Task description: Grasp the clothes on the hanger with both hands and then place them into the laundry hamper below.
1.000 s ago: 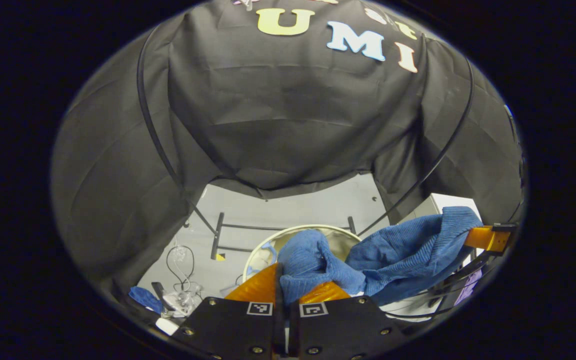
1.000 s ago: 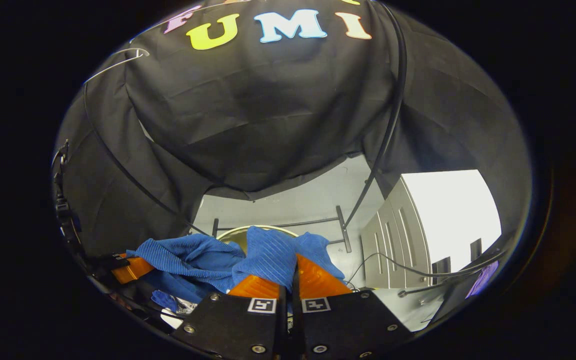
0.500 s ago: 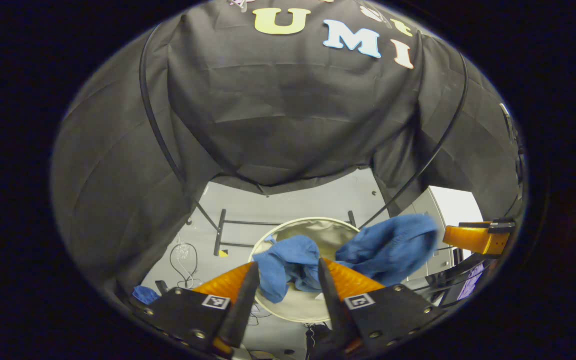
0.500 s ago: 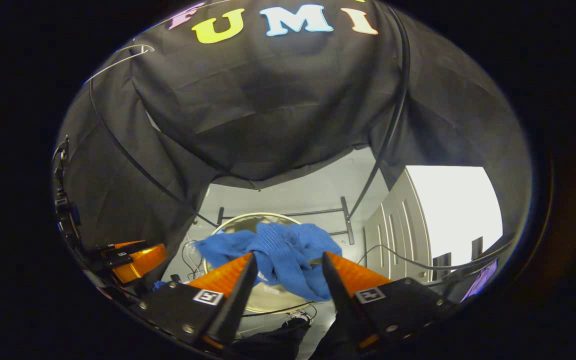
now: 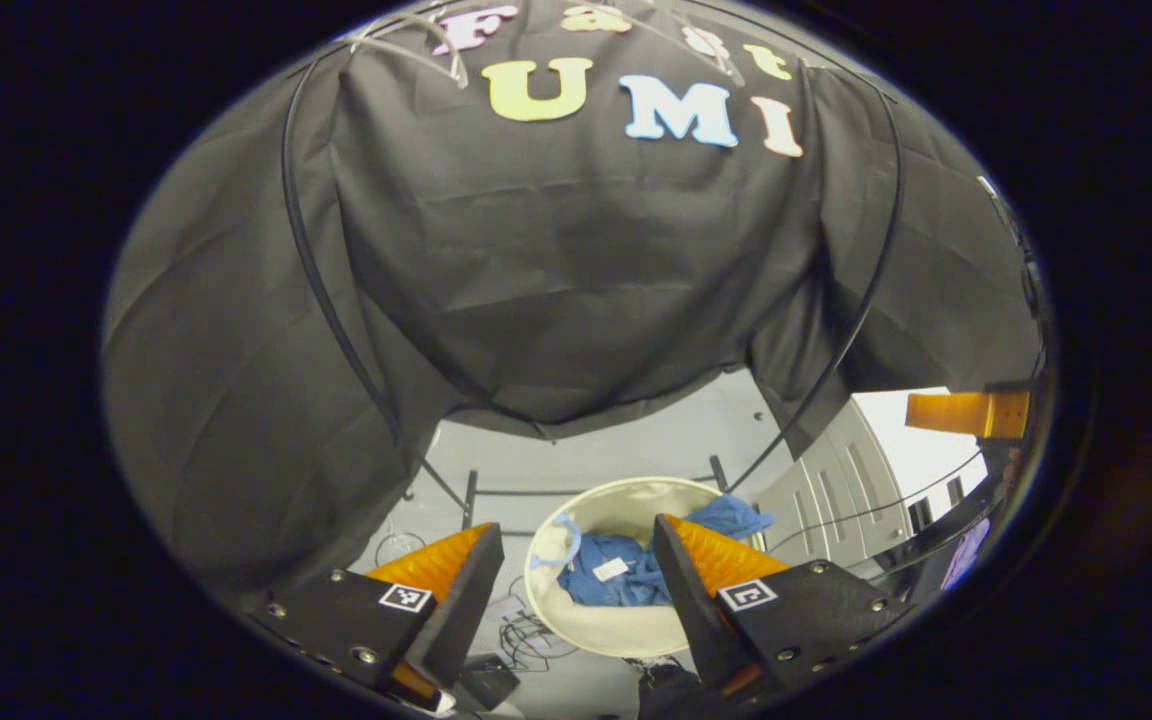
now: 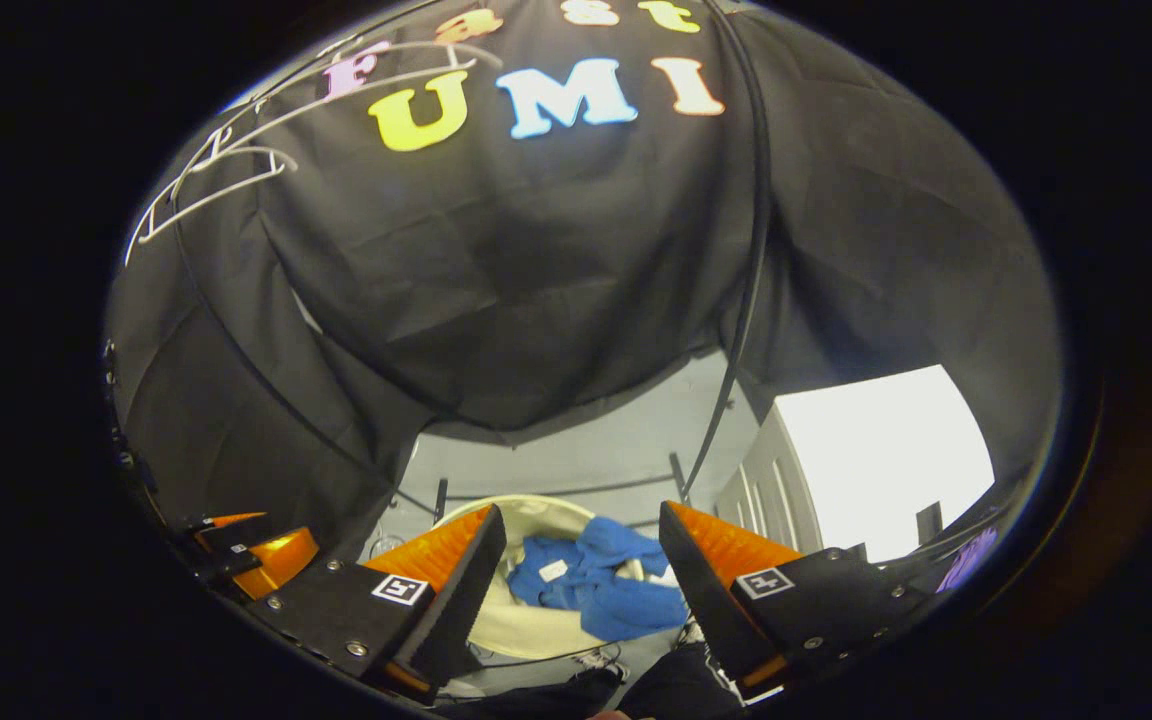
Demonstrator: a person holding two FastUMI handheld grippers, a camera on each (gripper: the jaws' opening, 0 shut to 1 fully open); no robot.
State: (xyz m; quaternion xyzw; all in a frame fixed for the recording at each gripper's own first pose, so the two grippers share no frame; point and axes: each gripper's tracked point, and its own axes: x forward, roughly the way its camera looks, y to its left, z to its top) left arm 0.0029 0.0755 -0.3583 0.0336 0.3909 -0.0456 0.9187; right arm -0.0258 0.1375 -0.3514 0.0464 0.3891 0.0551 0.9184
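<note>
While the crumpled blue knit garment (image 5: pixel 626 578) lies inside the round cream fabric laundry hamper (image 5: pixel 616 630) on the floor, it sits below and ahead of both sets of fingers. One garment, one hamper, two grippers: left gripper (image 5: pixel 576 570) and right gripper (image 6: pixel 581 560) both hover spread wide, holding nothing; neither looks clearly nearer.

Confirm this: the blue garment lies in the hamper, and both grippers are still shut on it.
Wrong on the grippers. The blue garment does lie in the hamper, but the left gripper and the right gripper are open, fingers spread above it. The left gripper view and right gripper view both show this.
</note>
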